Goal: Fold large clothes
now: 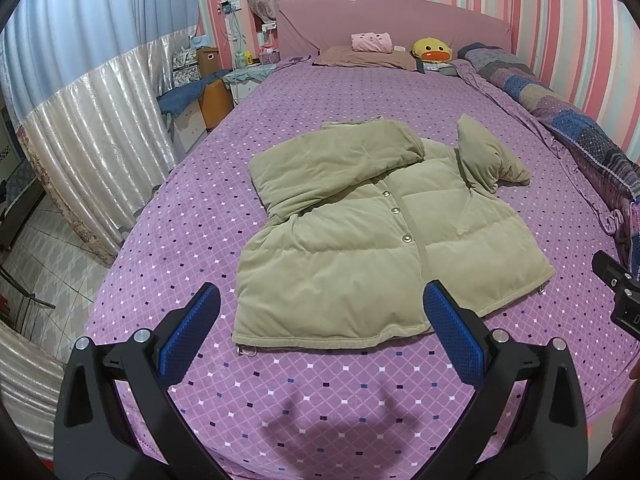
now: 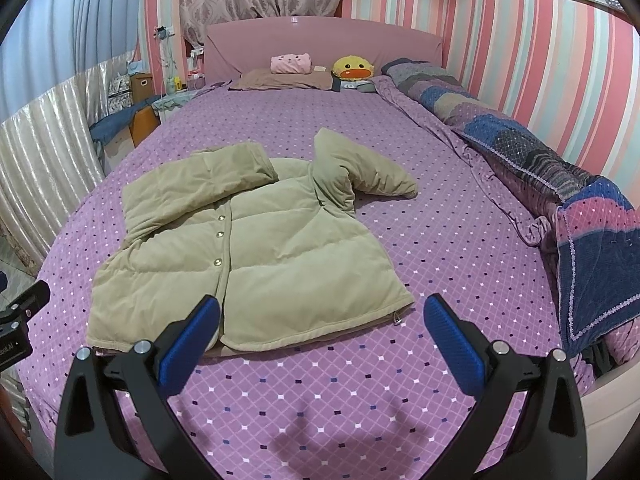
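An olive-green puffer jacket (image 1: 384, 236) lies front-up on the purple bed (image 1: 304, 376), snaps closed. Its left sleeve (image 1: 332, 160) is folded across the chest; its right sleeve (image 1: 488, 160) sticks up and out to the right. My left gripper (image 1: 322, 308) is open and empty, hovering just before the jacket's hem. In the right wrist view the jacket (image 2: 256, 248) lies left of centre on the bed (image 2: 360, 380). My right gripper (image 2: 322, 320) is open and empty above the hem's right corner.
A rolled patchwork quilt (image 2: 540, 168) runs along the bed's right side by the striped wall. Pillows and a yellow duck plush (image 1: 432, 53) sit at the headboard. Boxes and a curtain (image 1: 92, 140) stand left of the bed. The other gripper's body (image 1: 620, 288) shows at the right edge.
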Demonstrator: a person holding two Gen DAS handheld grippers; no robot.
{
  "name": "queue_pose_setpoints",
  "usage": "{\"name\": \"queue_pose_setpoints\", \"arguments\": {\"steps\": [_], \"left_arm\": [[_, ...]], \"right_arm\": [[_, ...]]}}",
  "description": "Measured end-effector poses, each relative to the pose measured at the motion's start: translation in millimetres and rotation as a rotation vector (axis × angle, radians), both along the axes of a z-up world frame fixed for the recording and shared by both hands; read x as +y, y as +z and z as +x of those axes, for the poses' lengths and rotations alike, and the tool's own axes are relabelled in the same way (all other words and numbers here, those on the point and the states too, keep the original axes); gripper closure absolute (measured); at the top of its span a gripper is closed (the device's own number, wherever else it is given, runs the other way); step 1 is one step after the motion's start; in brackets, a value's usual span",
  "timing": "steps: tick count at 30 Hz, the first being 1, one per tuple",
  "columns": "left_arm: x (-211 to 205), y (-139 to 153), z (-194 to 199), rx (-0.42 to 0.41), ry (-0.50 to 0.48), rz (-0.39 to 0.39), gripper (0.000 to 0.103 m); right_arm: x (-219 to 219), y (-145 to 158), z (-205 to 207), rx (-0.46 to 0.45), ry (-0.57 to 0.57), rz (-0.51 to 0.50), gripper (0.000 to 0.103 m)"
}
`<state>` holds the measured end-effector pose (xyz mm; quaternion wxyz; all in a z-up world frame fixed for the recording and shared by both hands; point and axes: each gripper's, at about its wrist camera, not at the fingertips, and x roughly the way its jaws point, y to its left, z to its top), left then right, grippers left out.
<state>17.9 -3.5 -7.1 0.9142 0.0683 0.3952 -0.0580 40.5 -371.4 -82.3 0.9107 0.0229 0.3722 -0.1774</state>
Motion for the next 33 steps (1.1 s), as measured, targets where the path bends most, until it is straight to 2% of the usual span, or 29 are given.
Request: {"name": "queue_pose_setpoints", "arguments": {"steps": [15, 33], "left_arm": [[-1, 0, 1, -0.004, 0.004, 0.001, 0.003], [9, -16, 11, 0.018, 0.028, -0.007, 0.003]], "right_arm": [[-2, 0, 3, -0.001, -0.001, 0.004, 0.001], [-3, -12, 12, 0.009, 0.008, 0.013, 0.001]]}}
